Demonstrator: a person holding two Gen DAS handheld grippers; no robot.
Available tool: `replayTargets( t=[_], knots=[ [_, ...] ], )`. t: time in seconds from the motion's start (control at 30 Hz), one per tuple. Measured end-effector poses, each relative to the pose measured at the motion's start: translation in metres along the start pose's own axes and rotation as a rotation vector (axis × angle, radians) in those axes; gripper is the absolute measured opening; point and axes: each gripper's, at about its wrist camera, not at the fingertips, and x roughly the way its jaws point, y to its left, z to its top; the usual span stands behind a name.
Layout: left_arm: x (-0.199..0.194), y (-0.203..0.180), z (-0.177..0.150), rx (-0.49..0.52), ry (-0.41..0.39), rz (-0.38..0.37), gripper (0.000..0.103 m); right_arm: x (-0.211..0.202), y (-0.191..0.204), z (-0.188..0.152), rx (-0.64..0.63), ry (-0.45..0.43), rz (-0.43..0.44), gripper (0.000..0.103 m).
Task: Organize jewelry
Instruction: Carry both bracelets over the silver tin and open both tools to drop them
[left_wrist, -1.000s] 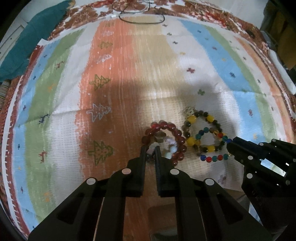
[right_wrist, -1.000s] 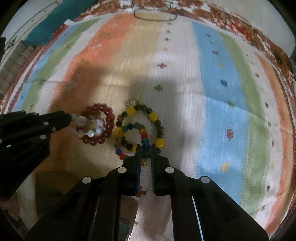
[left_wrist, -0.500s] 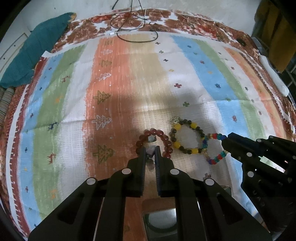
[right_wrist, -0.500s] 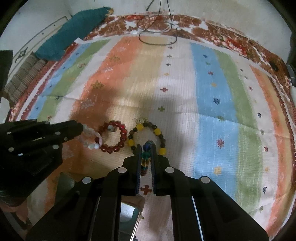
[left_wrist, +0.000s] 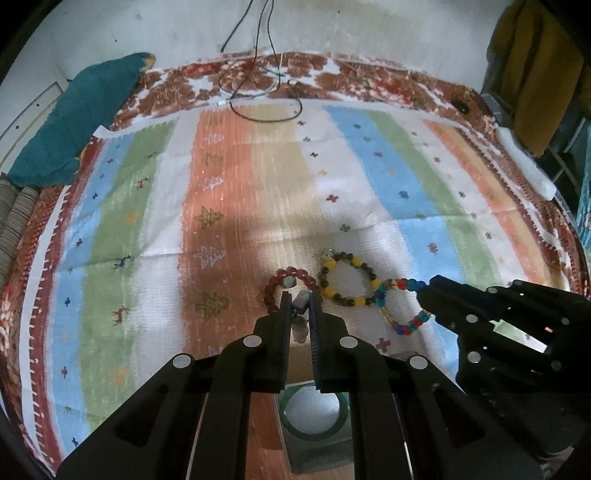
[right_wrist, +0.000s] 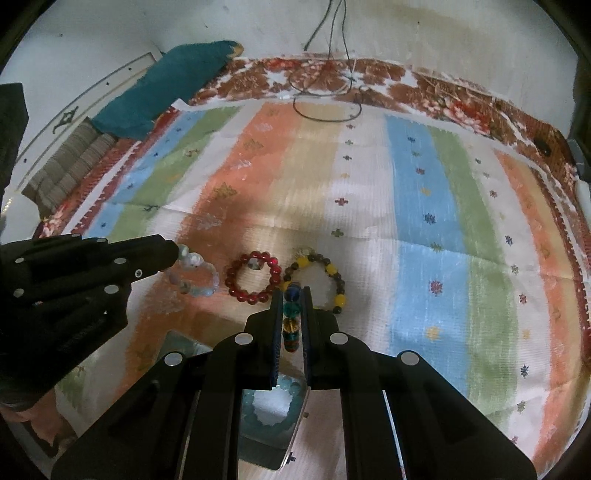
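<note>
Left gripper (left_wrist: 300, 303) pinched nearly closed, right gripper (right_wrist: 293, 301) likewise, side by side

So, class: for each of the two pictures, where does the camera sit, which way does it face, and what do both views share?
Left wrist: sits behind the left gripper, facing along its fingers at the pale bracelet it grips; the right gripper shows alongside.
Right wrist: sits behind the right gripper, which grips the multicoloured bracelet; the left gripper shows.
Shared: red bracelet, yellow-and-dark bracelet, striped cloth.
</note>
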Motion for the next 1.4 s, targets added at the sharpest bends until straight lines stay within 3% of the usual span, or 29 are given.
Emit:
replayTargets(
  t=[0.53,1.4],
  knots=[
    [-0.042,-0.003,-0.029,-0.007,-0.096,0.000,0.009,-0.035,0.016,-0.021,-0.034,-0.086,0.006,0.010],
    [-0.066,-0.015,-0.068,-0.007,-0.127,-0.037,0.009,-0.061,0.025,-0.054,-0.047,-0.101,0.042,0.010]
  ],
)
